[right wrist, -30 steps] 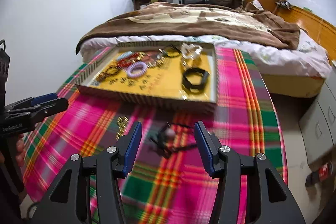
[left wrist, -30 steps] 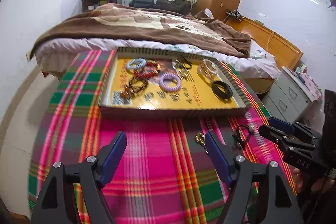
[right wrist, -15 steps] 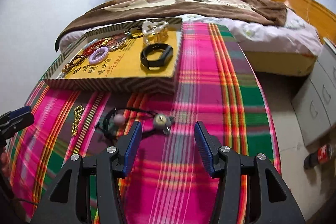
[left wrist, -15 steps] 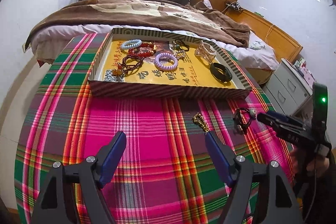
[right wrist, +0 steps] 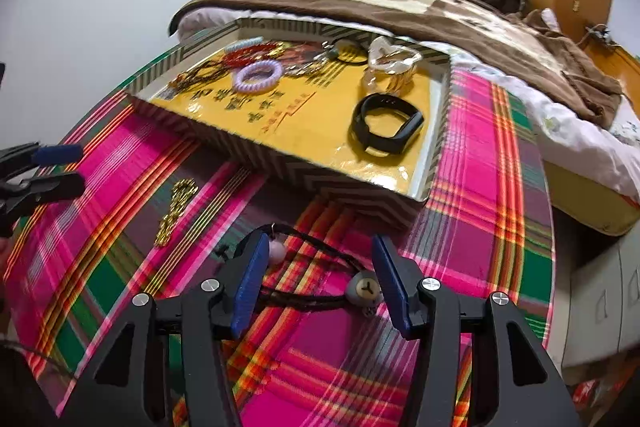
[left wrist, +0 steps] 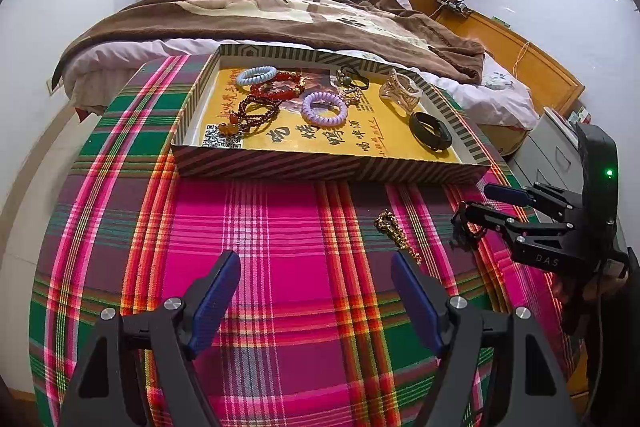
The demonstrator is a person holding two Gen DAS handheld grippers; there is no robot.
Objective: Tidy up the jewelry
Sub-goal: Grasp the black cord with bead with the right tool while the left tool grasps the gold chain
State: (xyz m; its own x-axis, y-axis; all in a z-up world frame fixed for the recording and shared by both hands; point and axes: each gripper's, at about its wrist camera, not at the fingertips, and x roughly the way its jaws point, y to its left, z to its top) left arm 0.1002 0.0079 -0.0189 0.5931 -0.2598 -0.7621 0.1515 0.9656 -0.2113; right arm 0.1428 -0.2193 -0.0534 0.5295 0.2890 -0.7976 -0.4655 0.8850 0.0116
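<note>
Broadly, a plaid tablecloth (left wrist: 280, 219) under a striped tray (left wrist: 320, 167), yellow inside, with bracelets, a purple coil band (left wrist: 324, 108) and a black wristband (right wrist: 386, 125) in it. Closer in, left gripper (left wrist: 316, 291) spread wide over bare cloth, gripping nothing. Right gripper (right wrist: 318, 283) spread too — low around a black cord necklace (right wrist: 308, 301), beads at both pads. Just left — a gold chain (right wrist: 176, 205), loose on the cloth.

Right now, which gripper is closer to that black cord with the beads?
Right. The right gripper straddles the black beaded cord, open; the left gripper hangs open away to its left.
</note>
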